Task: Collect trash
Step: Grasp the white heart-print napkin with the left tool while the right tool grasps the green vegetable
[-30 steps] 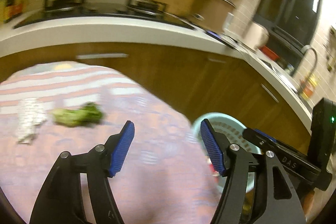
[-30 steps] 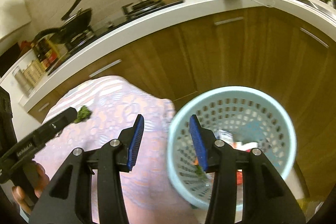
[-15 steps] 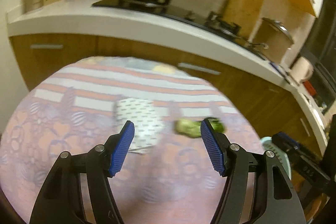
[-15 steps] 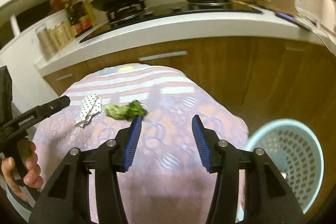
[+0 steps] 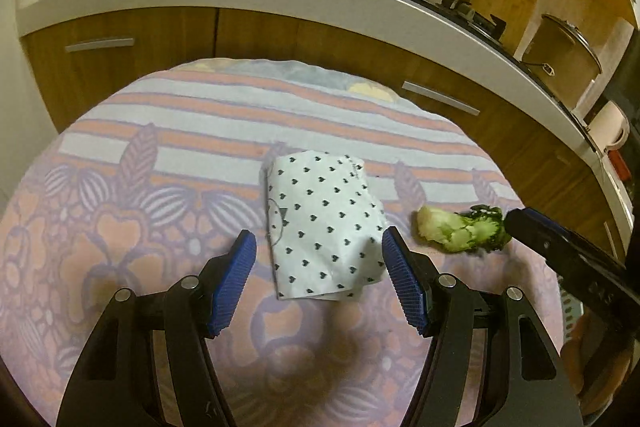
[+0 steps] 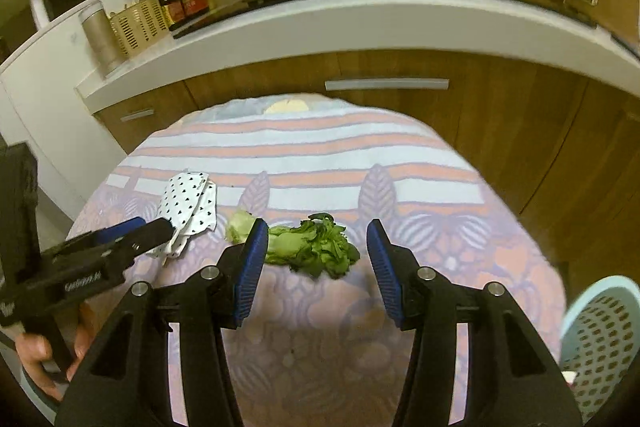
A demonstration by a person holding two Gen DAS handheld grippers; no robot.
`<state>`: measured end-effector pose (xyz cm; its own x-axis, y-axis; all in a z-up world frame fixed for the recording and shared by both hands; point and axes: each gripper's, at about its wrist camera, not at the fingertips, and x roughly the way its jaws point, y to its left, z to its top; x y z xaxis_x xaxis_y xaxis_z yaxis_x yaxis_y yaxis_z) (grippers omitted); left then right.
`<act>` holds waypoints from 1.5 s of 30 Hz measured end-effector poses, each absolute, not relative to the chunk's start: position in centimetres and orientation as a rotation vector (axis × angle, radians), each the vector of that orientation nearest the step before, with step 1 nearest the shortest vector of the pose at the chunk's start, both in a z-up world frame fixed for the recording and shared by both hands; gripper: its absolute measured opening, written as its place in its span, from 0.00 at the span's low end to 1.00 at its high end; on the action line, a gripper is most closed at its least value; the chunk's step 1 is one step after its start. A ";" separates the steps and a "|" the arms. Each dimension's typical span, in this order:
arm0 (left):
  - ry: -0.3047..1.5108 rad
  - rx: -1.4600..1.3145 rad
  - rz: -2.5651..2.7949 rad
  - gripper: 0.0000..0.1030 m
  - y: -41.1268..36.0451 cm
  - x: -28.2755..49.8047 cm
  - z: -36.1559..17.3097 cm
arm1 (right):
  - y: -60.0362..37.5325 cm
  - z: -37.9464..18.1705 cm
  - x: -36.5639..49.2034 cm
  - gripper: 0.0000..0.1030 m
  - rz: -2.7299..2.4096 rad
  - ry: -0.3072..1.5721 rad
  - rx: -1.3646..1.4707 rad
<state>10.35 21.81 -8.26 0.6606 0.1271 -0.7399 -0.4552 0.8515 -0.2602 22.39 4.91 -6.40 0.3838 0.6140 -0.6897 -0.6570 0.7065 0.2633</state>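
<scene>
Your left gripper stands spread low in frame, the heart-print paper wrapper lying between its jaws, the near edge creased. Your right gripper is also spread; its left finger hides part of the vegetable scrap. The teal basket is cut off at lower right.

Wrapper left of vegetable scrap on table; basket right of table; counter behind.
</scene>
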 end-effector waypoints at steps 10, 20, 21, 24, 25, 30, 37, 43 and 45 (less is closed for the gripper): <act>0.734 -0.493 0.331 0.51 23.1 9.2 -8.6 | 5.5 -6.3 19.9 0.17 0.820 0.882 -0.093; 0.692 -0.569 0.310 0.49 24.1 8.3 -8.6 | 5.2 -6.1 13.9 0.18 0.856 0.892 -0.195; 0.687 -0.573 0.305 0.49 24.2 8.2 -8.6 | 5.0 -6.0 13.9 0.19 0.851 0.883 -0.195; 0.675 -0.578 0.288 0.56 24.1 8.1 -8.5 | 4.5 -6.3 14.6 0.45 0.818 0.861 -0.199; 0.673 -0.577 0.289 0.60 24.1 8.1 -8.5 | 4.4 -6.4 14.7 0.56 0.808 0.849 -0.196; 0.665 -0.566 0.294 0.65 23.8 8.2 -8.4 | 5.2 -7.4 14.9 0.61 0.835 0.817 -0.187; 0.694 -0.525 0.288 0.65 23.2 9.0 -8.2 | 7.7 -9.1 14.9 0.69 0.824 0.846 -0.274; 0.761 -0.524 0.269 0.65 23.0 10.2 -8.2 | 8.7 -8.9 15.7 0.39 0.846 0.856 -0.280; 0.781 -0.522 0.257 0.65 22.7 10.6 -8.3 | 8.5 -8.9 15.7 0.31 0.857 0.858 -0.268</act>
